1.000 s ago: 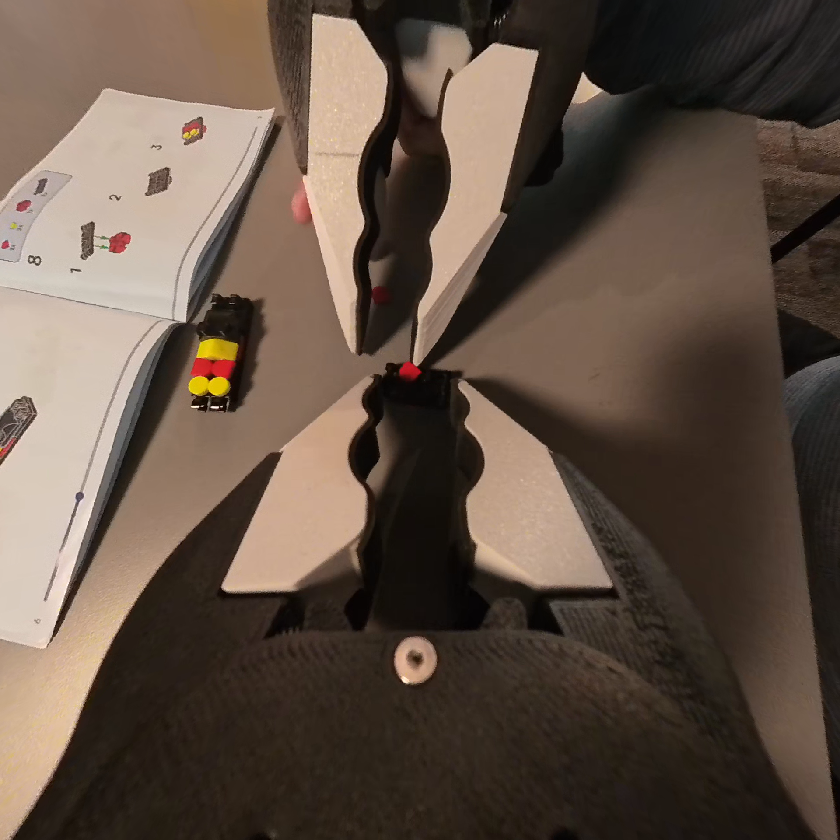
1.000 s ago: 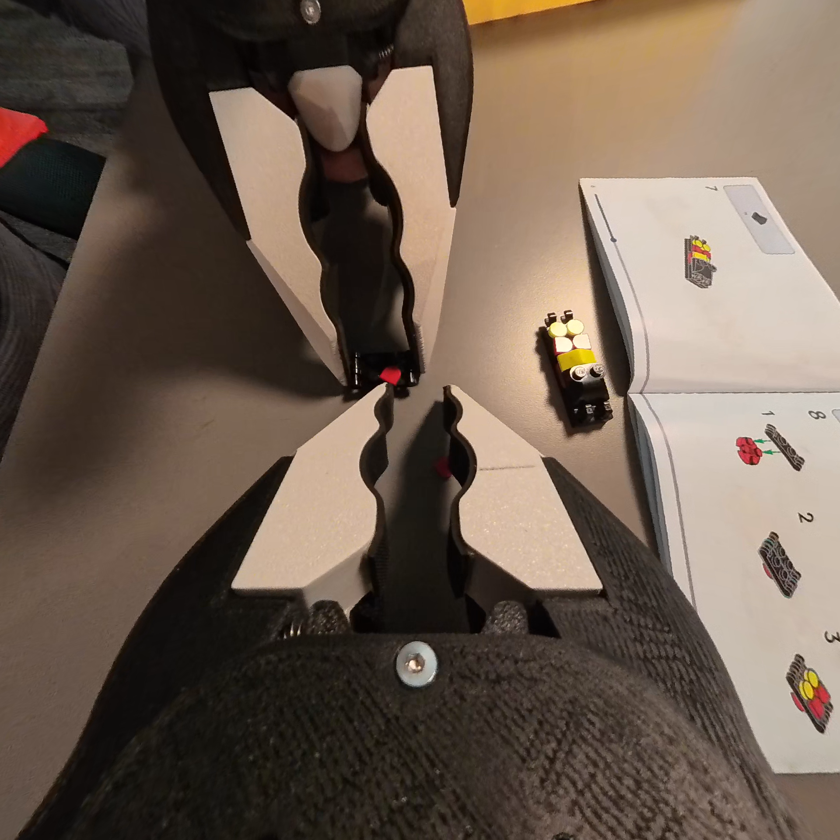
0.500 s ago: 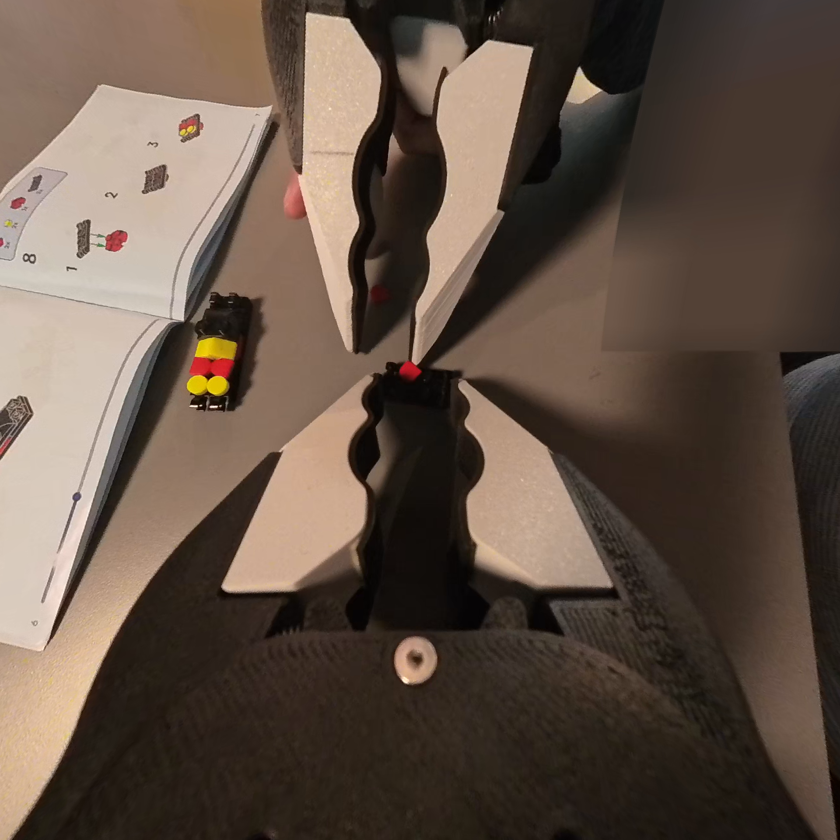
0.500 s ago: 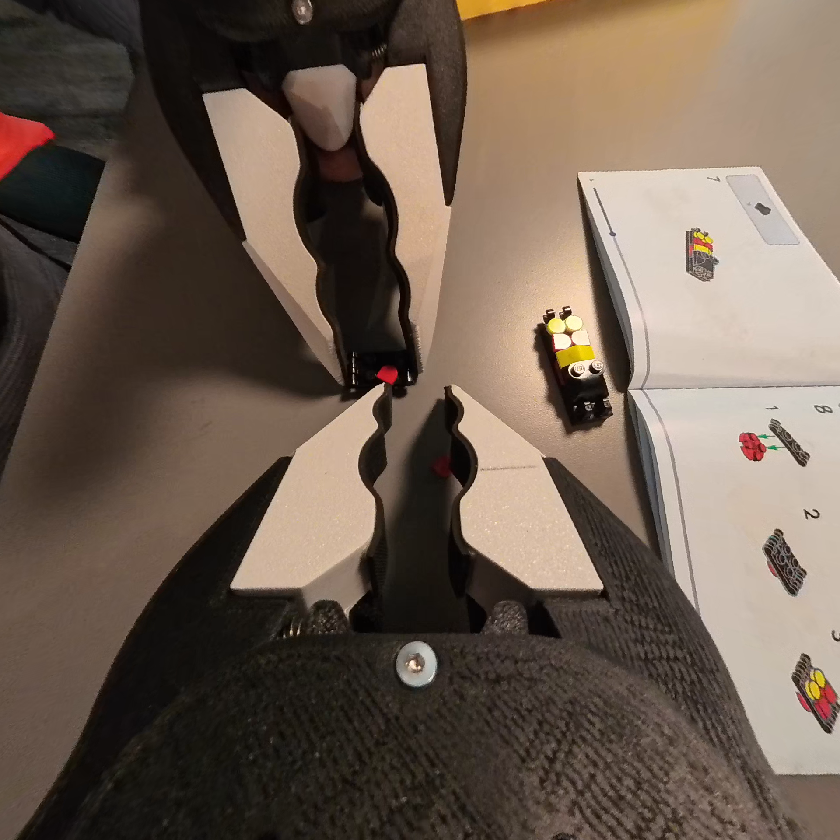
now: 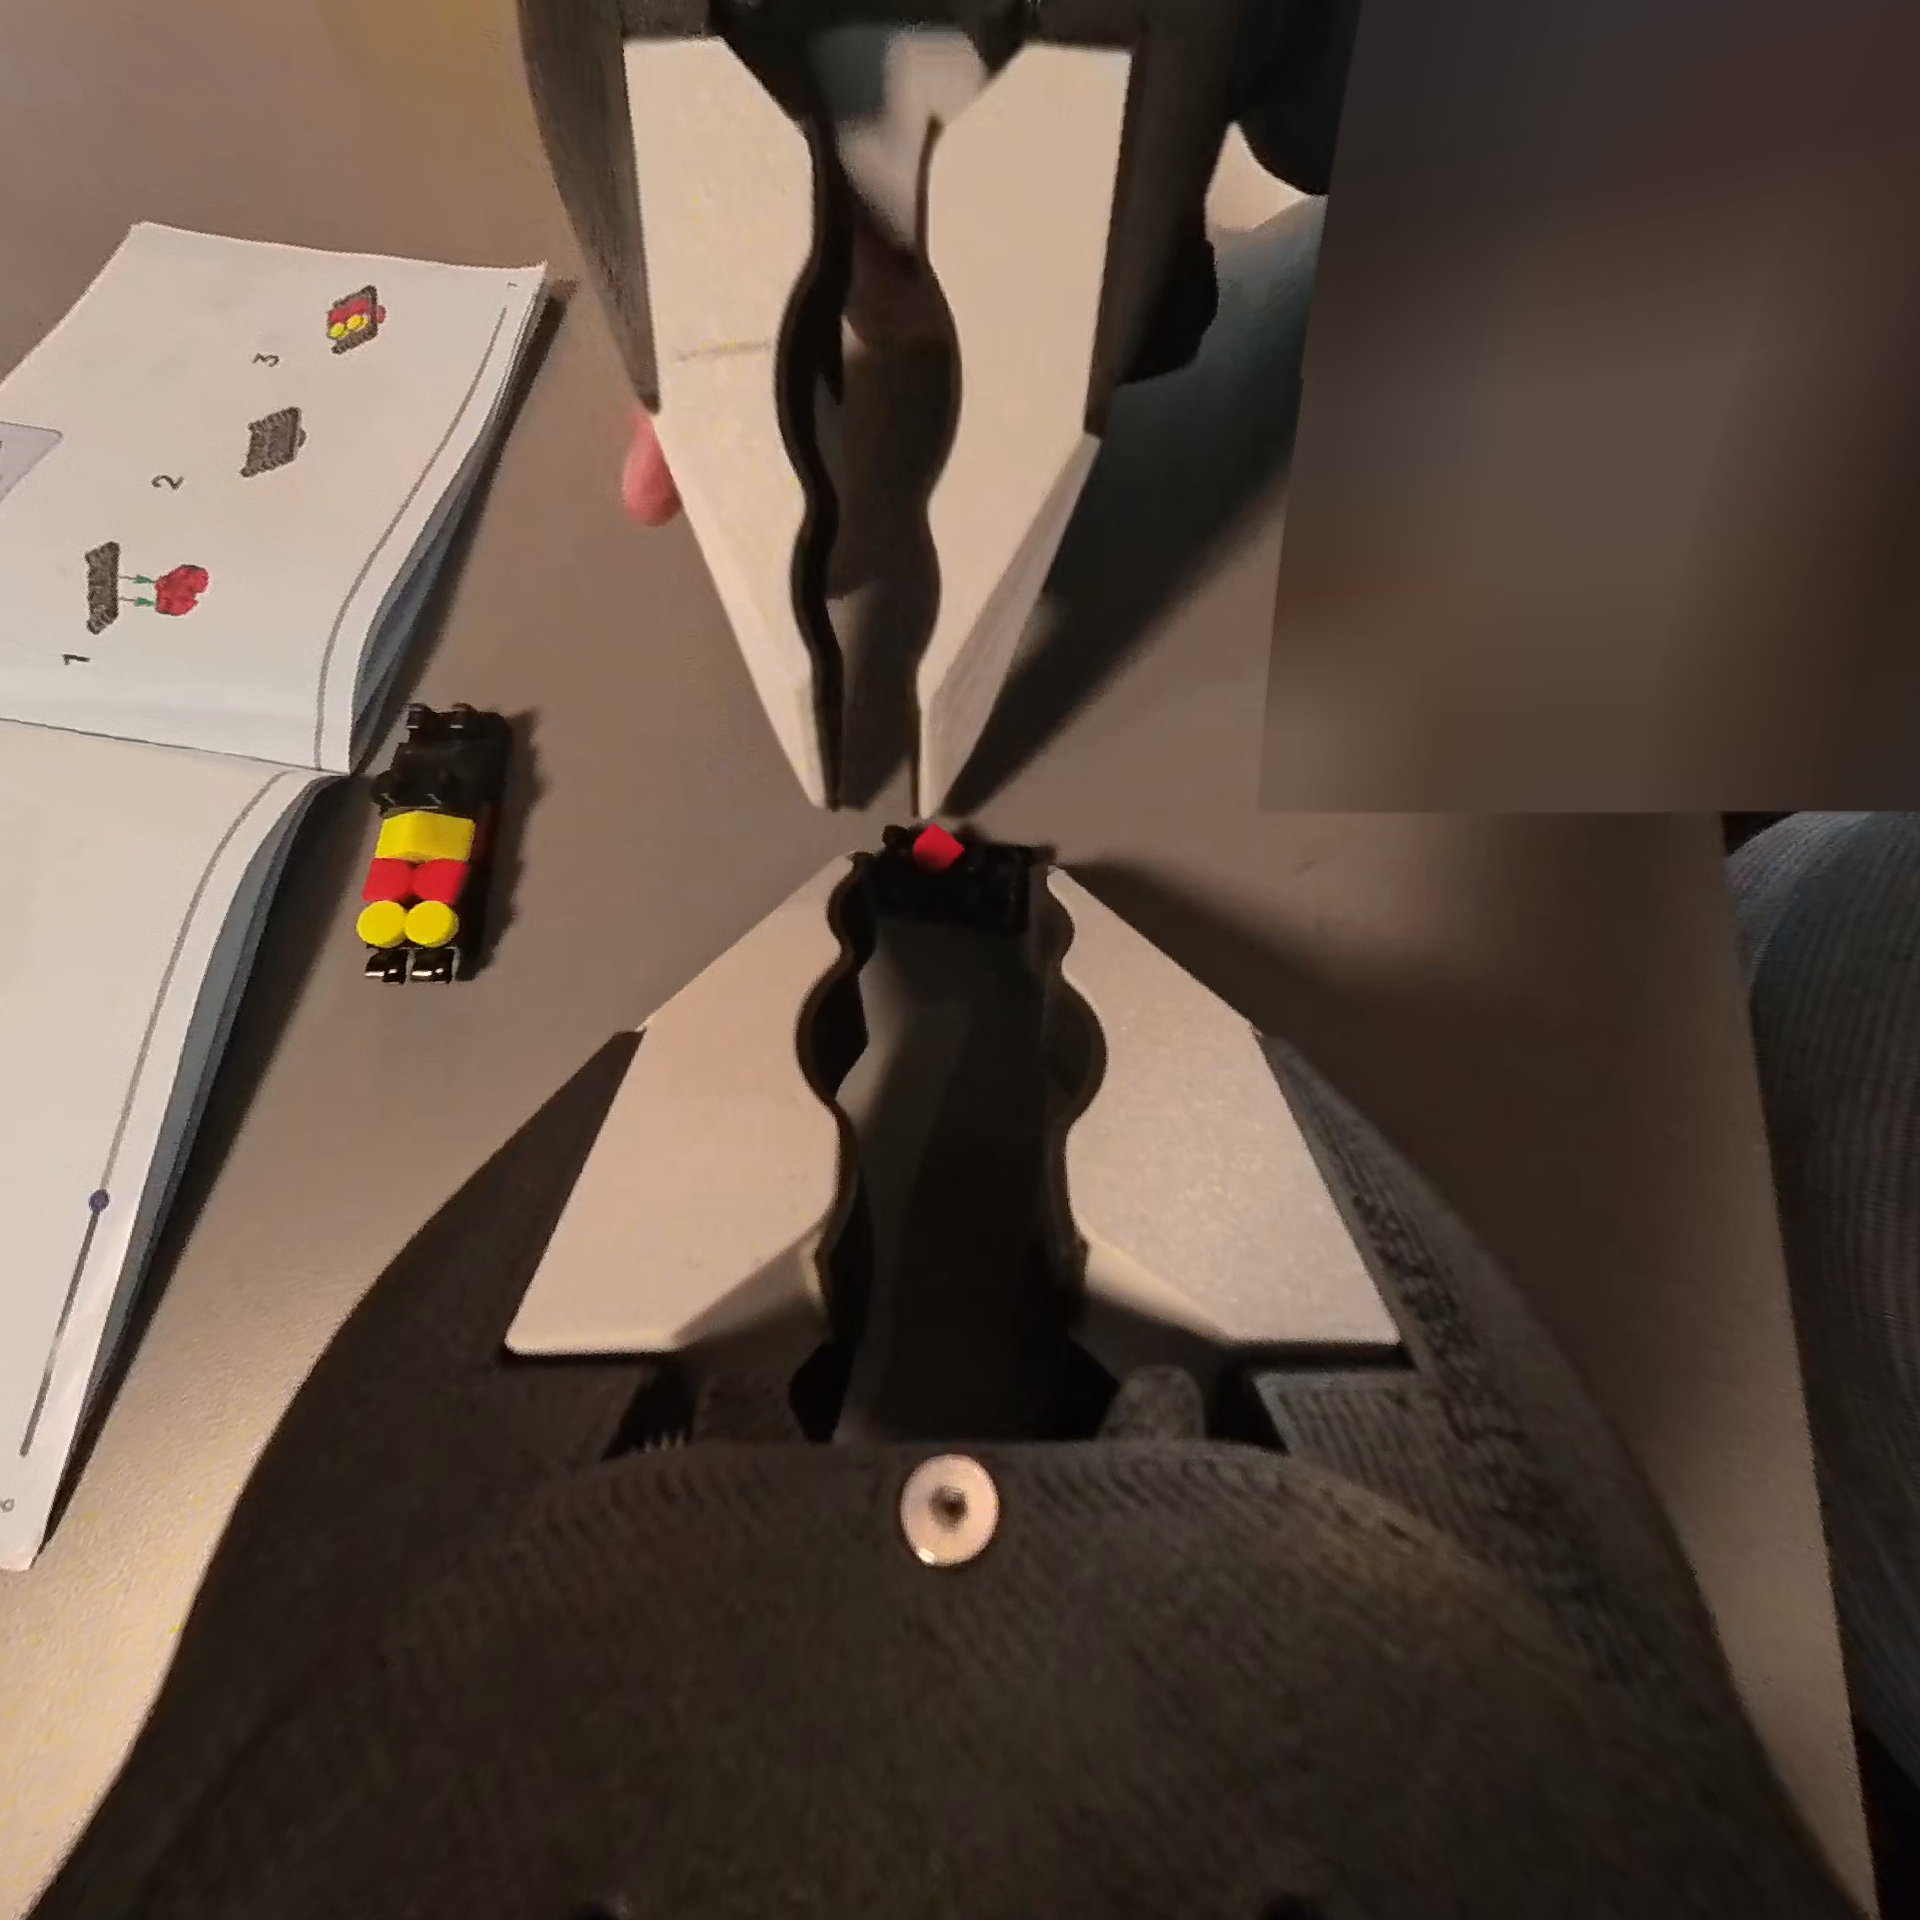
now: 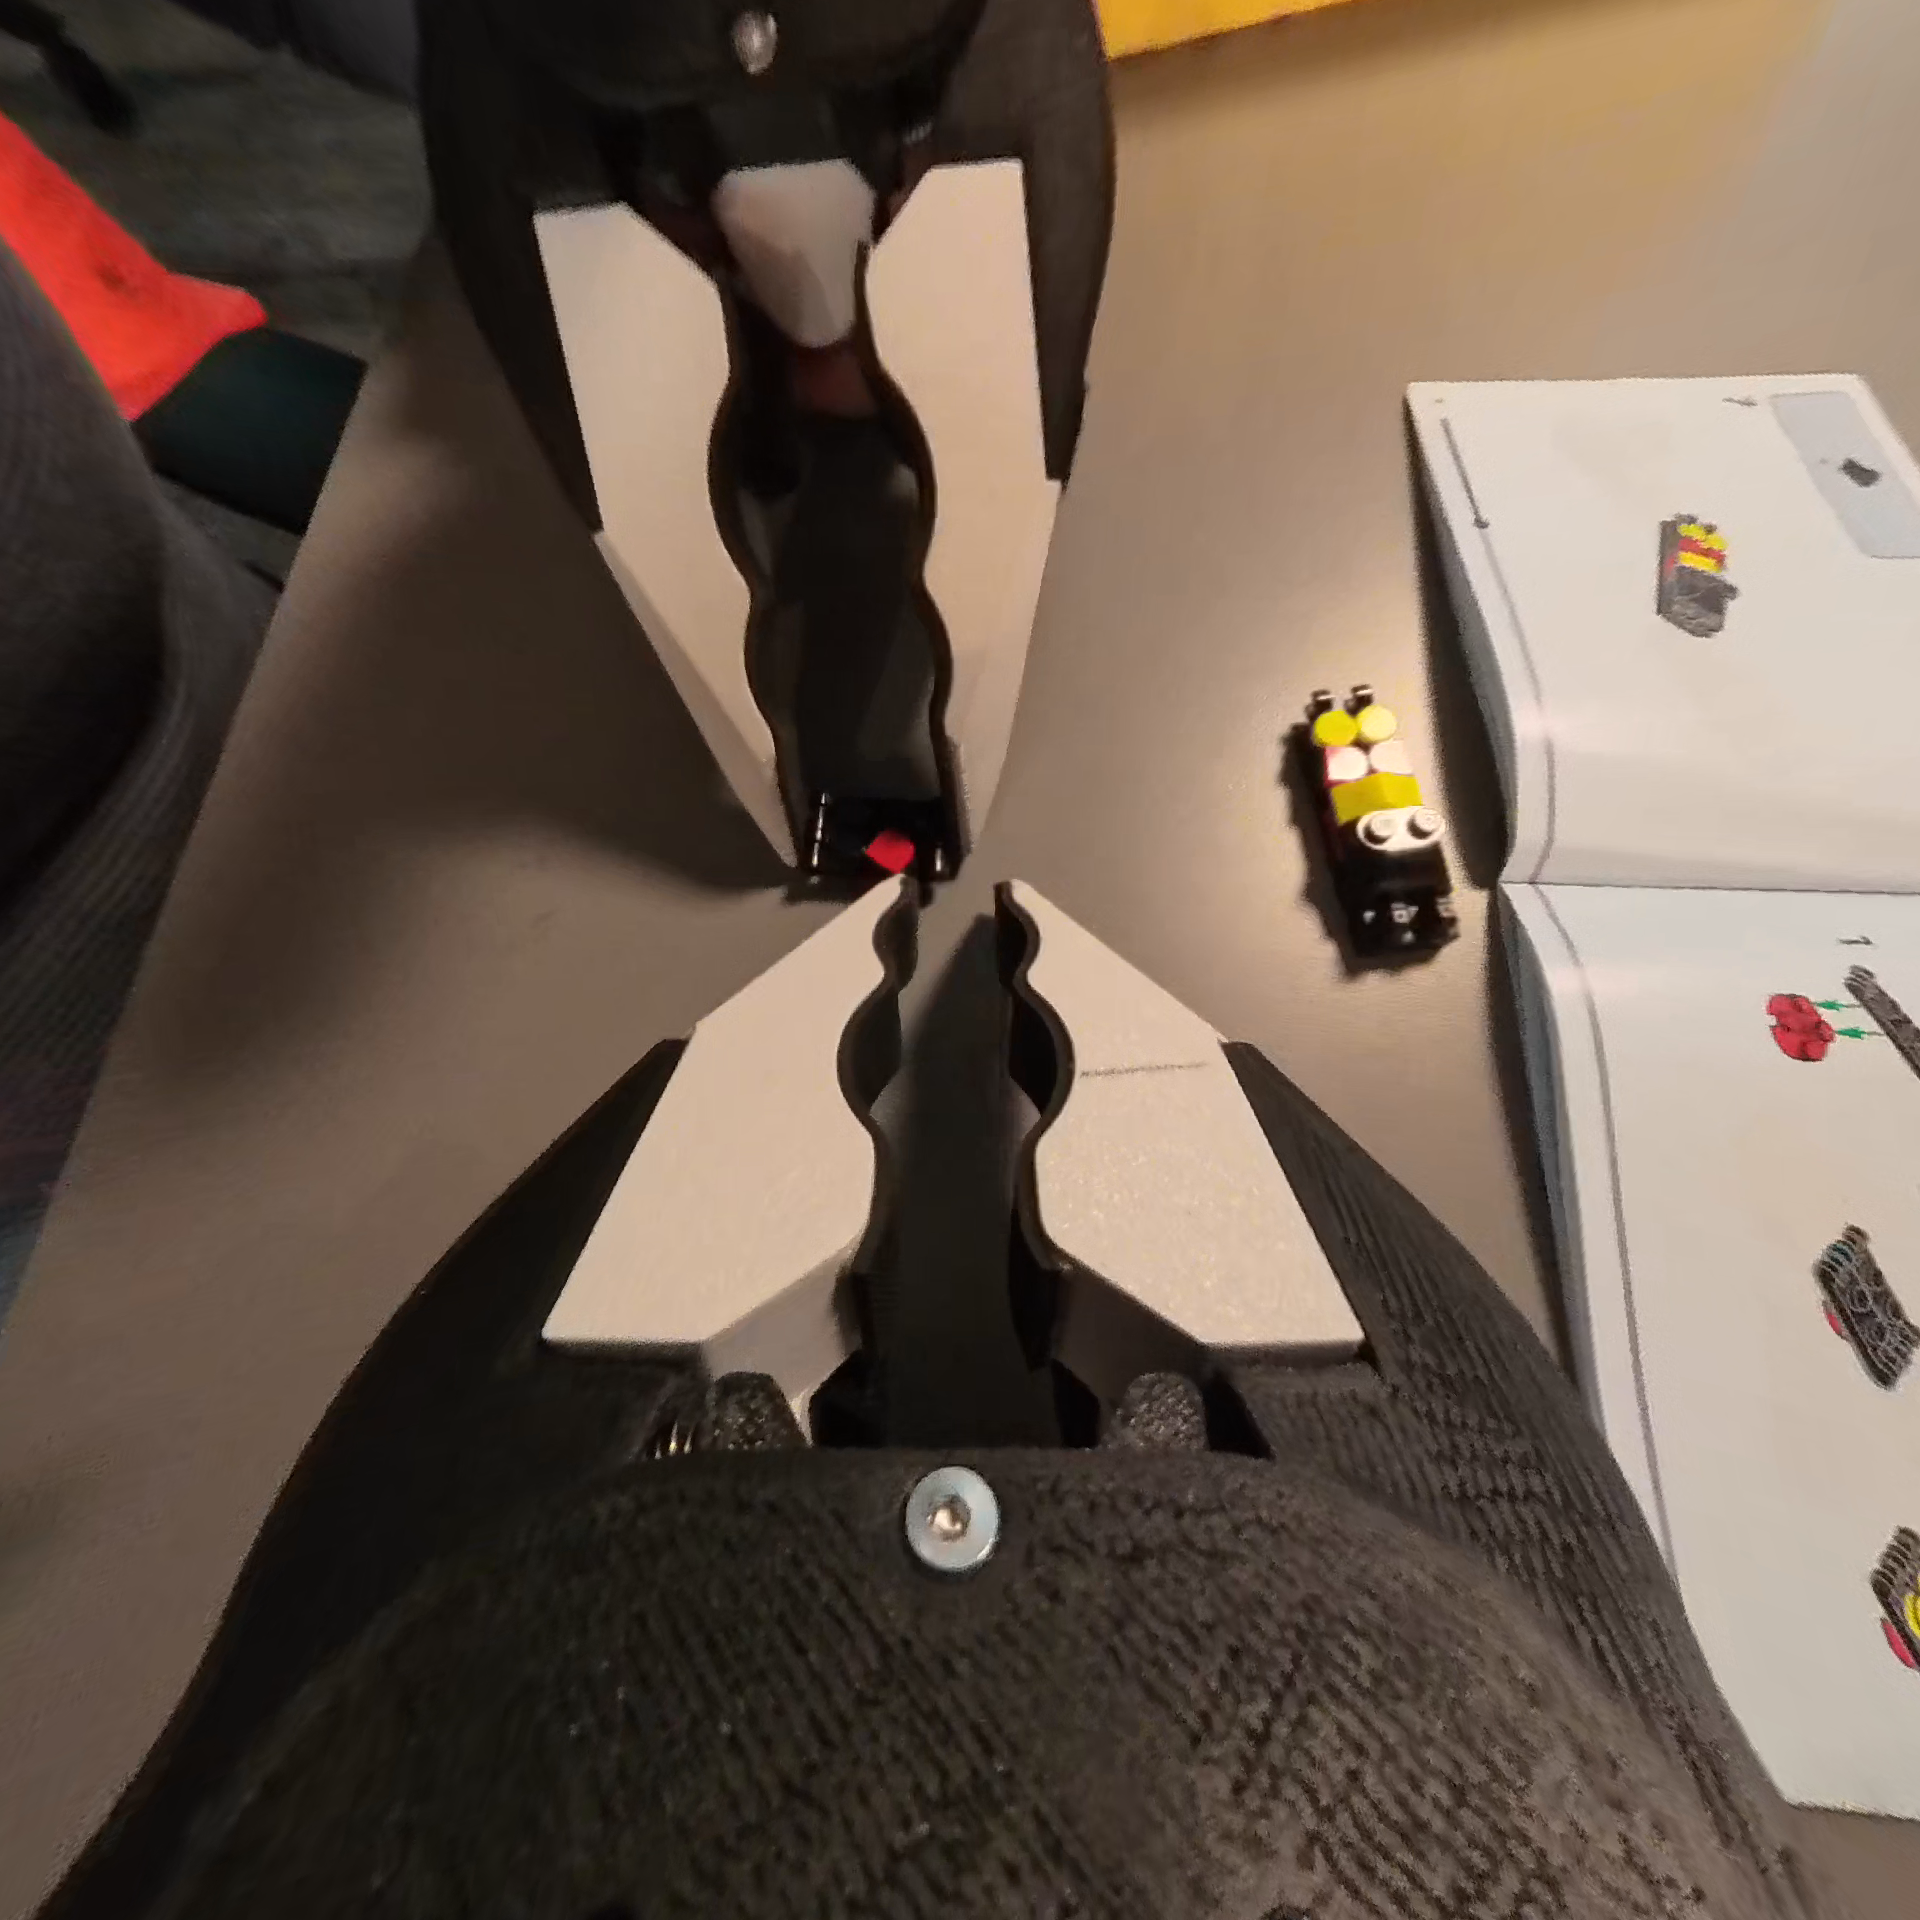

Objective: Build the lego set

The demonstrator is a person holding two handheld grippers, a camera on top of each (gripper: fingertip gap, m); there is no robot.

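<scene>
Black plate (image 5: 954, 891) sits clamped in the left hand-held gripper (image 5: 951, 883), steadied so the right hand-held gripper (image 6: 954, 896), nearly closed and empty, can press its red stud (image 5: 935, 845).

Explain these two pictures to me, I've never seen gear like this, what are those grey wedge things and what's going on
The grey wedges are the fingers of two hand-held grippers; a person holds one in each hand. Each picture comes from a camera mounted on one gripper, looking forward along its fingers, so the other gripper appears opposite, pointing back.

In the left wrist view, the left hand-held gripper is shut on a small black lego piece with a red piece on top. The right hand-held gripper faces it tip to tip, its fingers slightly apart and apparently empty.

On the brown table lie an open instruction booklet and beside it a partly built black, yellow and red lego model, which neither gripper touches.
</scene>
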